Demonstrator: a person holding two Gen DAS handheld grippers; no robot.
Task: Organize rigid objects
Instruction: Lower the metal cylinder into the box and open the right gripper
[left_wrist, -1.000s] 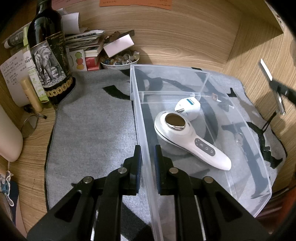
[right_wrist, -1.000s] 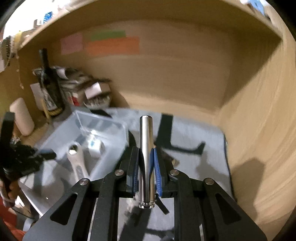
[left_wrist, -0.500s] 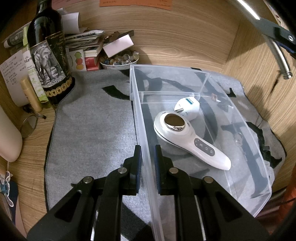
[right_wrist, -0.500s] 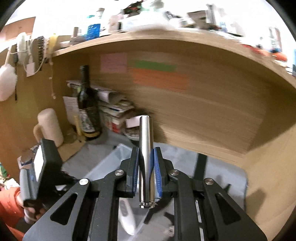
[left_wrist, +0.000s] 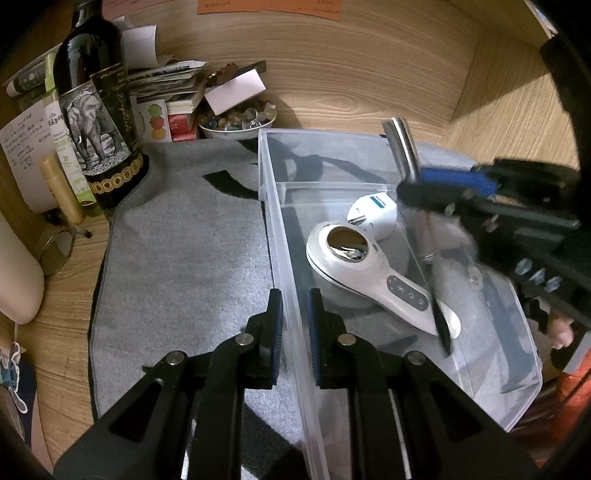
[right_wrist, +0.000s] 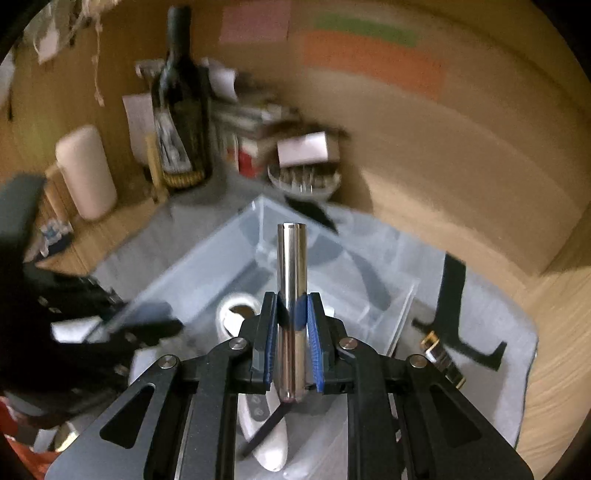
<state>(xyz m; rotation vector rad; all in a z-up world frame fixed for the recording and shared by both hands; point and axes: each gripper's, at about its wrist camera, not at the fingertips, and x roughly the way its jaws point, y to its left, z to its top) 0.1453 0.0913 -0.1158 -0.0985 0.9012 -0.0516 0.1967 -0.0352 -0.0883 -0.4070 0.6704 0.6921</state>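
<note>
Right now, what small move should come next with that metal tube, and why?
Probably lower the right gripper a little and let go: its metal tube hangs over the clear bin, which the left gripper steadies by its wall, with bare floor beside the white device.

Bin (left_wrist: 491, 373) near end free (massager (left_wrist: 369, 269), plug (left_wrist: 373, 212) occupy middle).

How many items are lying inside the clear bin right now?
2: the white handheld device mid-bin and the small white plug just behind it. The metal tube is in the right gripper, above the bin.
</note>
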